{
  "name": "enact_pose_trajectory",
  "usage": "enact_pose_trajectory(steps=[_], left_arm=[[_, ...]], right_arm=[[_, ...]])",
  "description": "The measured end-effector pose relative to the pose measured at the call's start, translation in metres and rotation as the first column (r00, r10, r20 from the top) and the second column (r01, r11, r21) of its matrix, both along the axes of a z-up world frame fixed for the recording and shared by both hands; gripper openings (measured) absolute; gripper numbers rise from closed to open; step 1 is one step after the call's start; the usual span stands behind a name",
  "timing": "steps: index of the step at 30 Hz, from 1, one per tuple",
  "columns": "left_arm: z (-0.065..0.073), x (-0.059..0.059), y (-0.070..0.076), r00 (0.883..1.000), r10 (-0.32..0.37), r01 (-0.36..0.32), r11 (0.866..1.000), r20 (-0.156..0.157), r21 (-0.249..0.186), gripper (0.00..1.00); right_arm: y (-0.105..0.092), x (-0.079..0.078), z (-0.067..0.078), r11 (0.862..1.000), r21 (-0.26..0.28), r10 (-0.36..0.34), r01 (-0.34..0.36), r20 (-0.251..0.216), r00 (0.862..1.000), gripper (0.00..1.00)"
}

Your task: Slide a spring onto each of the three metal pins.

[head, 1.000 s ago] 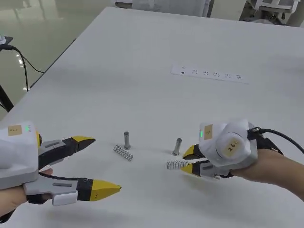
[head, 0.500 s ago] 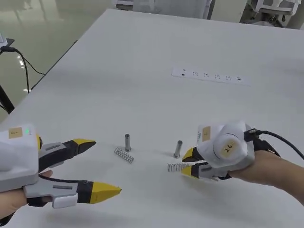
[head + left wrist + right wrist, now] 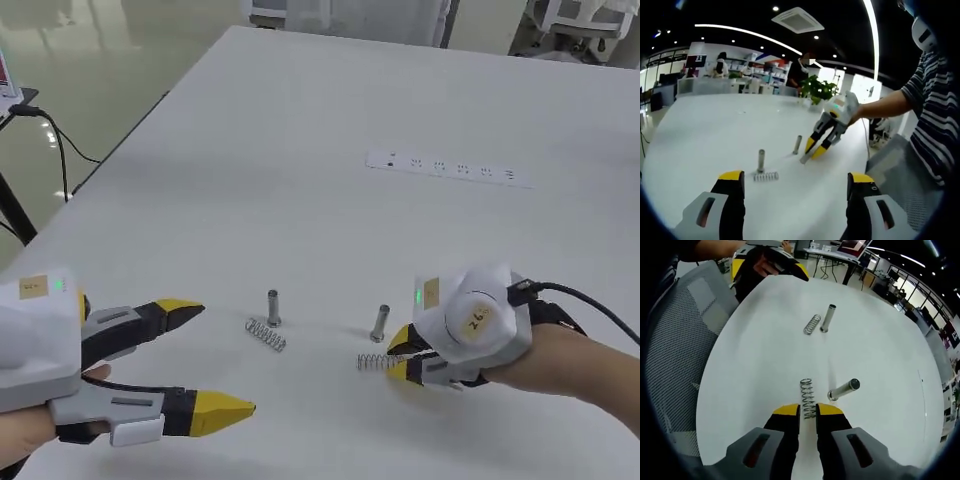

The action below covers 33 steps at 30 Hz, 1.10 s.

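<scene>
Two short metal pins stand upright on the white table. One spring lies flat just in front of the left pin. My right gripper is shut on the end of a second spring, which sticks out leftward just in front of the right pin. The right gripper view has that spring running out from between the right gripper tips, with a pin close beside it. My left gripper hovers open and holds nothing at the near left, with the left pin and the loose spring ahead of it.
A white power strip lies flat further back on the table. The table's left edge runs diagonally, with a black cable over the floor beyond it. A mesh chair sits by the table's near side.
The head camera has shifted a little. My right gripper's jaws have narrowed slightly around the spring's end. The left gripper, both pins and the loose spring stay where they were.
</scene>
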<state>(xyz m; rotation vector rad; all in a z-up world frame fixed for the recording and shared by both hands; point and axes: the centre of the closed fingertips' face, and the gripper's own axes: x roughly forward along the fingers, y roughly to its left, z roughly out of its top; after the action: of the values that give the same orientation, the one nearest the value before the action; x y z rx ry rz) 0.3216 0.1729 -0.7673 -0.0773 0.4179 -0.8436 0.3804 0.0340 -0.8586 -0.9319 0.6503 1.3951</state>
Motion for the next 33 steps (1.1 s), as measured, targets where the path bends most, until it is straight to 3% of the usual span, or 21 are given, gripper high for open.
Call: enact_pose_trajectory(steps=[14,22,33], left_arm=[[-0.003,-0.002,-0.003,1.0,-0.006,0.006,1.0,-0.011,0.004,0.79],[-0.001,-0.003,-0.006,1.0,-0.018,0.018,1.0,-0.018,0.005,0.77],[-0.002,-0.006,-0.023,0.998,-0.069,0.069,0.998,-0.01,-0.002,0.73]], right_arm=[[0.0,-0.002,-0.002,1.0,0.008,0.013,-0.013,-0.003,1.0,0.08],[-0.008,-0.007,0.01,1.0,0.021,0.012,-0.013,0.017,1.0,0.08],[-0.013,-0.012,0.03,0.999,0.046,0.014,-0.015,0.039,0.999,0.08]])
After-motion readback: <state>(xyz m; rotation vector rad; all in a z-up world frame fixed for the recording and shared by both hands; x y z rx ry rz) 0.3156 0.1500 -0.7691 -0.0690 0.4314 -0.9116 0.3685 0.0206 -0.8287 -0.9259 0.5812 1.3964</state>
